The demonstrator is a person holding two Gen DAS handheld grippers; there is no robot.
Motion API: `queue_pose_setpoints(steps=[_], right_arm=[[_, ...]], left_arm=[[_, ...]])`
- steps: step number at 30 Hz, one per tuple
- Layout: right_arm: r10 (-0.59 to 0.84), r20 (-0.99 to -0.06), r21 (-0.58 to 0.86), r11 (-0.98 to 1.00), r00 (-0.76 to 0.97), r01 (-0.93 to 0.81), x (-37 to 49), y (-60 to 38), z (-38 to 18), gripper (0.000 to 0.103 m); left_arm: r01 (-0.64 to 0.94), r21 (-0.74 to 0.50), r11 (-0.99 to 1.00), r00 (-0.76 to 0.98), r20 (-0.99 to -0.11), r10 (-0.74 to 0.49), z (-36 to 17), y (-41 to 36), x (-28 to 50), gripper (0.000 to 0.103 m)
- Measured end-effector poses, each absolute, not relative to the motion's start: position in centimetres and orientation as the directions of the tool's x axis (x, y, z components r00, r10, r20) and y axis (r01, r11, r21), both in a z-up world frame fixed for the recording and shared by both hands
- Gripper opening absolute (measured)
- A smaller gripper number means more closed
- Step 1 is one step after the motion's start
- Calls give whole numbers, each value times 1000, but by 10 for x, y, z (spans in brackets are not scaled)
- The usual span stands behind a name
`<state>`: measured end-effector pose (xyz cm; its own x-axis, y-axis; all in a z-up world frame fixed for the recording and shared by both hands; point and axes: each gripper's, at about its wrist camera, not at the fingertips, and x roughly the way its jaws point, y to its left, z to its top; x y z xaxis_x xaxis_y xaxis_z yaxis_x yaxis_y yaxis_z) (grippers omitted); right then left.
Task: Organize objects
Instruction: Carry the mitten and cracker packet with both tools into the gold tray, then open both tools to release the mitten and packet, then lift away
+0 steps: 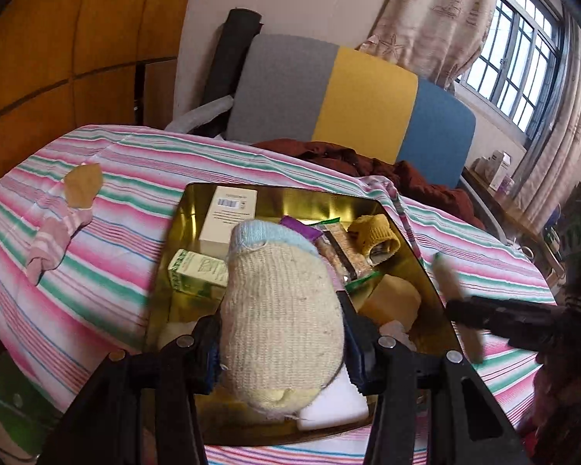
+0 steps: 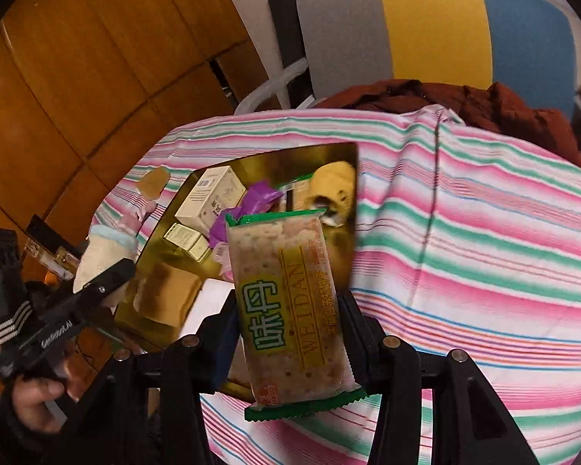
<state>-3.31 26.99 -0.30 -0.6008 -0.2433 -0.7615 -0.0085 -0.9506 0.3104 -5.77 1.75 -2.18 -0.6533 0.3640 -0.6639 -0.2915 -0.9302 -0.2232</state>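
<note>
- Far left on the striped cloth (image 1: 108,271): a pink sock (image 1: 54,240) with a tan piece lying at its top end, well apart from the tray (image 1: 182,240).
- Gold tray in the middle of the cloth, loaded: white box (image 1: 228,213) at the back left, green carton (image 1: 197,273) in front of it, purple wrapper (image 1: 300,228) behind the middle, yellow sock (image 1: 375,234) at the back right, tan block (image 1: 393,298) at the right, white block (image 1: 333,403) at the near edge.
- Left gripper (image 1: 281,348) low over the tray's near half, jaws clamped on a cream sock (image 1: 282,317) with a blue cuff; sock upright between the pads, cuff end away from the camera.
- Left gripper (image 2: 97,283) seen again at the left edge of the right wrist view, cream sock (image 2: 100,255) in it, a hand (image 2: 35,399) on its handle.
- Right gripper (image 2: 290,329) above the tray's right edge and the cloth, jaws clamped on a cracker pack (image 2: 290,302) with green ends; pack held lengthwise, clear of the tray.
- Right gripper (image 1: 457,302) blurred at the right of the left wrist view, beside the tray's right rim.
- Behind the table: a chair (image 1: 348,97) backed in grey, yellow and blue, a rust-red garment (image 1: 368,162) on its seat.
</note>
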Motion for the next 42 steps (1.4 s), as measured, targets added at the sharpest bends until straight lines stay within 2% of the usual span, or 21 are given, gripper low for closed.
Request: queue_pose_setpoints(steps=[1, 5, 9, 12, 16, 20, 24, 26, 30, 36, 42], right_arm=[[-238, -769, 305, -952, -594, -14, -35, 266, -6, 52], [-244, -781, 308, -951, -575, -15, -41, 252, -17, 71], [-238, -788, 297, -955, -568, -12, -39, 246, -20, 72], [-237, -793, 300, -954, -562, -21, -37, 246, -24, 73], [-209, -792, 274, -961, -573, -29, -32, 245, -23, 74], [-148, -781, 209, -977, -607, -31, -26, 238, -16, 78], [-71, -764, 122, -992, -641, -36, -22, 227, -10, 82], [-16, -744, 65, -997, -668, -48, -18, 221, -5, 88], [66, -698, -4, -996, -713, -89, -11, 215, 3, 98], [70, -692, -1, -995, -719, -95, -6, 209, 4, 98], [45, -697, 18, -997, -715, -80, -1, 205, 0, 98]], left_arm=[[-301, -215, -929, -647, -670, 364, -23, 22, -60, 49], [-315, -213, -925, -626, -685, 372, -30, 35, -71, 50], [-299, -217, -929, -619, -697, 362, -38, 43, -85, 59], [-273, -236, -932, -611, -706, 358, -40, 43, -88, 59], [-266, -192, -945, -639, -699, 322, -35, 40, -78, 59], [-237, -153, -959, -670, -689, 276, -26, 34, -67, 60], [-194, -119, -974, -701, -677, 223, -17, 27, -55, 67], [-172, -105, -980, -712, -674, 197, -14, 24, -49, 70], [-116, -43, -992, -724, -681, 114, -10, 21, -40, 70], [-97, 5, -995, -738, -671, 68, -8, 20, -24, 70], [-54, -31, -998, -719, -692, 61, -11, 12, -20, 70]])
